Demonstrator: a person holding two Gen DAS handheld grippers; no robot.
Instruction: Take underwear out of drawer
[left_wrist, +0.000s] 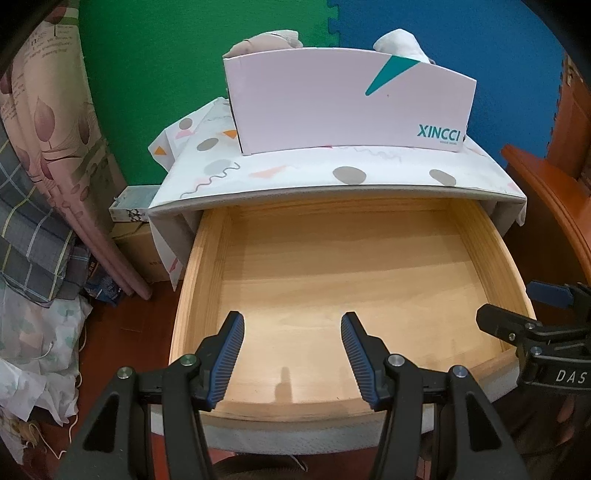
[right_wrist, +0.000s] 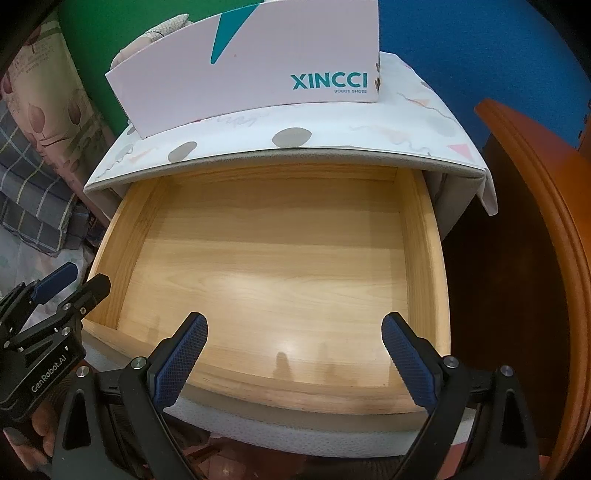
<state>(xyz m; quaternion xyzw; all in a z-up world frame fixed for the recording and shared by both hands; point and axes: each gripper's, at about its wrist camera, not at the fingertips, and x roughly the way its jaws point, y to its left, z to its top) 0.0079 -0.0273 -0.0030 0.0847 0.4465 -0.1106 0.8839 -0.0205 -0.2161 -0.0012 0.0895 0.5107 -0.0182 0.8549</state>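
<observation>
The wooden drawer is pulled out, and its pale wood floor is bare; it also shows in the right wrist view. A pink XINCCI shoe box stands on the cabinet top, with rolled pale fabric items poking out of it; in the right wrist view the box and fabric show too. My left gripper is open and empty over the drawer's front. My right gripper is open and empty over the drawer's front, beside the left one.
A patterned cloth covers the cabinet top. Folded bedding and cardboard boxes sit at the left. An orange wooden furniture edge stands at the right. Green and blue foam mats line the wall behind.
</observation>
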